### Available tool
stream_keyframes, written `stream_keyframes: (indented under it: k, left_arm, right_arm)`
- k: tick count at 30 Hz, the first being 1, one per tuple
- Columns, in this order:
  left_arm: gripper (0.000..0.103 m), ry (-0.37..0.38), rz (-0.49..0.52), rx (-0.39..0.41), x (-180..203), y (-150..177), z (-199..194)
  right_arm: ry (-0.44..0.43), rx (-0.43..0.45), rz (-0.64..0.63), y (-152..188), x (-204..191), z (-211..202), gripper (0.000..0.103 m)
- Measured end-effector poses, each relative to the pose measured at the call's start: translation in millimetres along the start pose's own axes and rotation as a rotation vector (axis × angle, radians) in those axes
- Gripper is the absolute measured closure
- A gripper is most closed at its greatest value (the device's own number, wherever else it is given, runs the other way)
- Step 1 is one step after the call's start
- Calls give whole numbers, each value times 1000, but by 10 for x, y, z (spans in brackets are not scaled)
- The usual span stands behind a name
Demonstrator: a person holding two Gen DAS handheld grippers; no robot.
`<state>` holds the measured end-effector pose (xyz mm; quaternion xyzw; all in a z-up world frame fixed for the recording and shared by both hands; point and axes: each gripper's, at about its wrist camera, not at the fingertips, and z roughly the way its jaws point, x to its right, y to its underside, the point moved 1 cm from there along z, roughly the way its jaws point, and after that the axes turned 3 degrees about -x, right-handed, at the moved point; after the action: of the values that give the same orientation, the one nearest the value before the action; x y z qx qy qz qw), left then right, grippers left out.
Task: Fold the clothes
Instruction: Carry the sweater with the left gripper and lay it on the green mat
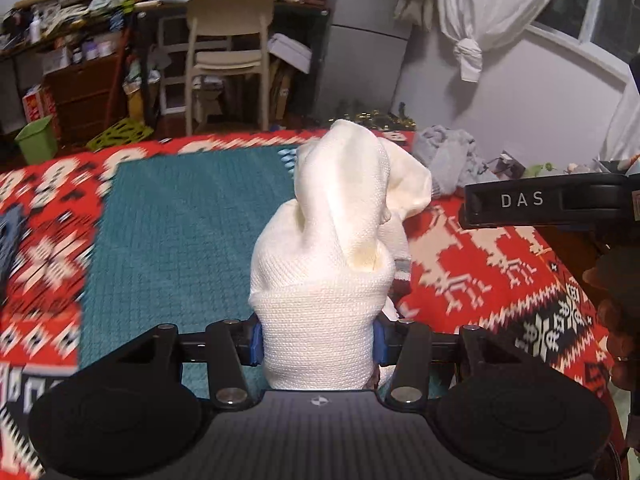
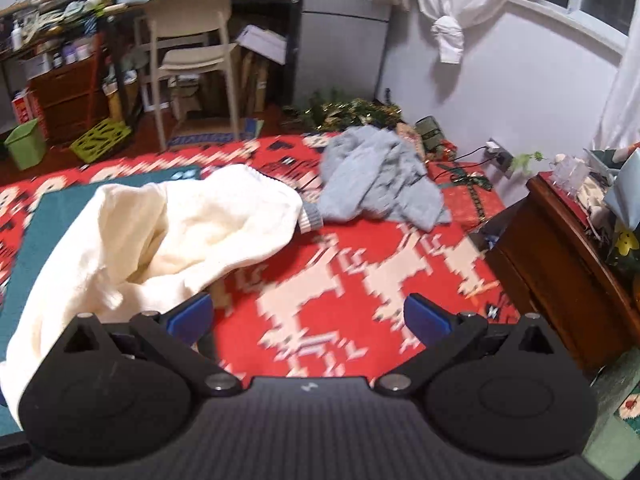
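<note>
A cream knitted garment (image 1: 332, 240) is bunched between the blue pads of my left gripper (image 1: 318, 340), which is shut on it and holds it up over the red patterned blanket (image 1: 480, 272). In the right wrist view the same cream garment (image 2: 160, 240) drapes to the left, with a grey-striped cuff (image 2: 310, 218) at its far end. My right gripper (image 2: 308, 316) is open above the blanket (image 2: 340, 288), nothing between its fingers. A crumpled grey garment (image 2: 380, 184) lies on the blanket's far side. The right gripper's black body (image 1: 540, 200) shows at the right edge of the left wrist view.
A teal panel (image 1: 192, 232) fills the blanket's middle. A dark wooden cabinet (image 2: 560, 272) stands to the right, a beige chair (image 2: 192, 48) and cluttered shelves (image 1: 68, 20) stand behind. A green bin (image 2: 24, 144) sits on the floor at the left. A hand (image 1: 616, 320) shows at the right edge.
</note>
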<state>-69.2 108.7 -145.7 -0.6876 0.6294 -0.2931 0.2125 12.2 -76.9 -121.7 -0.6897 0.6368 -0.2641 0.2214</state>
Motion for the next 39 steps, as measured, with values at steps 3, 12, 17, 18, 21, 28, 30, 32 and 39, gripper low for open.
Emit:
stream_keyframes:
  k: [3, 12, 17, 18, 21, 28, 30, 32, 39]
  left_arm:
    - [56, -15, -32, -6, -180, 172, -171]
    - [56, -57, -167, -8, -700, 562, -523]
    - [56, -90, -212, 10, -880, 639, -621]
    - [56, -98, -218, 13, -914, 648, -637]
    - [55, -100, -237, 17, -980, 667, -677]
    - [49, -95, -281, 24, -1110, 706, -767]
    - [48, -97, -289, 27, -1142, 715, -794]
    - [47, -114, -281, 36, -1153, 715, -827]
    - [32, -172, -254, 65, -1190, 714, -943]
  right_arm:
    - [-36, -8, -7, 139, -142, -130, 0]
    - [-151, -18, -35, 510, -409, -413, 0]
    - [-170, -8, -83, 637, -491, -488, 0]
    - [-184, -14, -89, 651, -500, -500, 0]
    - [-221, -22, -87, 692, -508, -532, 0]
    - [-239, 30, -76, 790, -471, -554, 0]
    - [-254, 22, -78, 802, -466, -527, 0]
    - [-255, 9, -71, 796, -465, -496, 0]
    - [-303, 1, -65, 823, -506, -398, 0]
